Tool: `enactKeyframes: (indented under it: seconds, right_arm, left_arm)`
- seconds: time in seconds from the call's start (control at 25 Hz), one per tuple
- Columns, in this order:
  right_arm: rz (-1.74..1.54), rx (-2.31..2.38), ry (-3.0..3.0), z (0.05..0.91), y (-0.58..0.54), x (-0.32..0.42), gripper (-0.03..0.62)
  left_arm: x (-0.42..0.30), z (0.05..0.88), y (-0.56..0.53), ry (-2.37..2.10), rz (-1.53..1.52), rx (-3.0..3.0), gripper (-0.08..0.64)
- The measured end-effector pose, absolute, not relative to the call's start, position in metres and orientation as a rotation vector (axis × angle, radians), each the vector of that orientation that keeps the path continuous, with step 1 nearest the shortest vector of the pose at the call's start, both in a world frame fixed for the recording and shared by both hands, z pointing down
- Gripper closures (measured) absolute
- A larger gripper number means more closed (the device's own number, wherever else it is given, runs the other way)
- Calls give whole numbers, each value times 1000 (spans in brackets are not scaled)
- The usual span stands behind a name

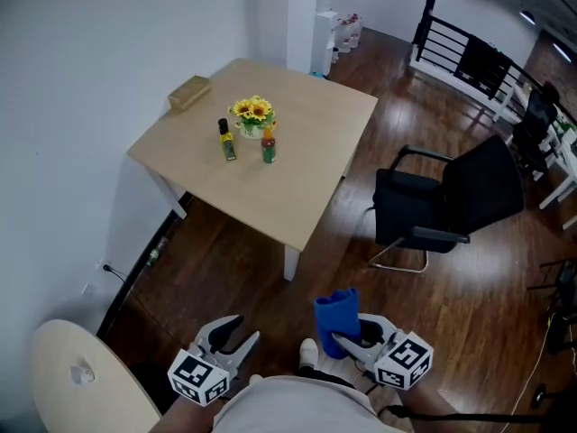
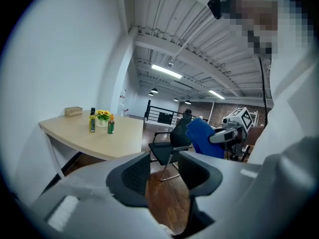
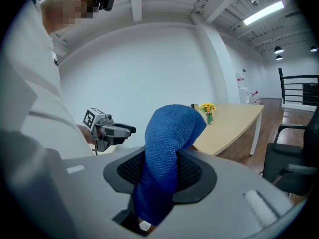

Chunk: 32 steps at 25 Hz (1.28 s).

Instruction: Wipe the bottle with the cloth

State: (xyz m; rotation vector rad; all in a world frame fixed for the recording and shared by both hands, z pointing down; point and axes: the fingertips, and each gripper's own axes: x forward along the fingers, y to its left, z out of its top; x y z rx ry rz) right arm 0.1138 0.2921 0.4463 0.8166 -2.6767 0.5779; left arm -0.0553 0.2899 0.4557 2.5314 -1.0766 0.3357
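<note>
the right hand-held gripper (image 3: 159, 169) is clamping the blue cloth (image 3: 168, 133), the left hand-held gripper (image 2: 164, 167) is hanging empty, jaws parted, and the dark bottle (image 1: 227, 141) is standing beside the green bottle (image 1: 269, 146) on the table (image 1: 302, 183) well off, likely needing a steadying left grip.

I have the blue cloth (image 1: 335, 319) pinched in my right gripper (image 1: 346, 340), its top flopped over. A dark bottle (image 1: 227, 140) and a green bottle (image 1: 269, 146) stand upright on the counter (image 1: 306, 170), well apart from it.
</note>
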Motion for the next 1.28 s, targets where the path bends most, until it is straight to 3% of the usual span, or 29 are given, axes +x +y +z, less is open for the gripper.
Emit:
enactKeyframes:
  seconds: [0.16,0.68,1.28]
  right_arm:
    - [540,793,-2693,435,335,79,434]
    - [551,766,-2693,430,427,5,436]
    - [453,845,-2678,412,424,1,436]
  left_arm:
    - [-96,442,333,-1079,178,2453,374]
    - [-152,433,423,-1102,233,2536,374]
    - [-140,403,427,-950,333,2752,374]
